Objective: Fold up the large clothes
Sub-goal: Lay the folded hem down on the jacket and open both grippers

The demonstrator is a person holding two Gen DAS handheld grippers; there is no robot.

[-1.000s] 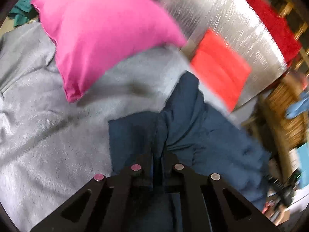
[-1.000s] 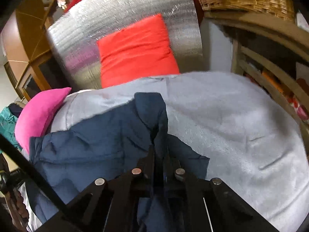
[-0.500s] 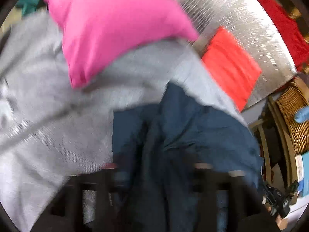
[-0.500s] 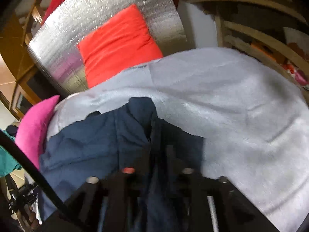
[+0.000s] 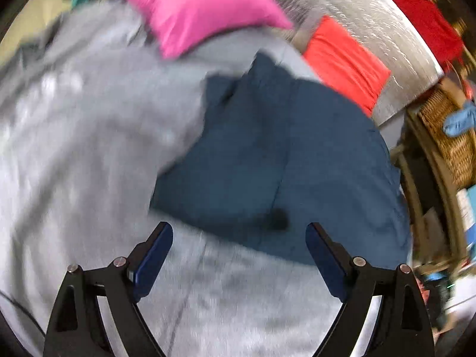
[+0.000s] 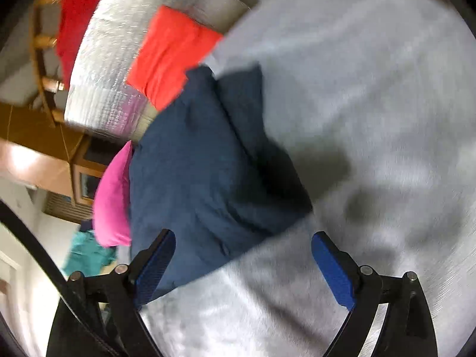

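A dark blue garment (image 5: 282, 160) lies folded over on a grey fleece blanket (image 5: 89, 148). In the left wrist view my left gripper (image 5: 239, 235) hovers just short of the garment's near edge, its jaws opening wide, nothing between the blue pads (image 5: 154, 255). In the right wrist view the same garment (image 6: 202, 172) lies ahead and to the left. My right gripper (image 6: 242, 244) is over the blanket (image 6: 372, 119) at the garment's near corner, its jaws opening too, and nothing is held. Both views are blurred by motion.
A pink pillow (image 5: 193, 6) and a red pillow (image 5: 345, 59) rest at the far end against a silver foil panel (image 5: 372, 23). A wicker basket (image 5: 455, 136) and wooden shelving stand to the right. Teal cloth (image 6: 86, 253) lies beyond the pink pillow (image 6: 113, 196).
Both grippers were shut on the blue garment a second ago; they have let it go, opened wide and drawn back. The garment now lies flat on the blanket. The right gripper has rolled.
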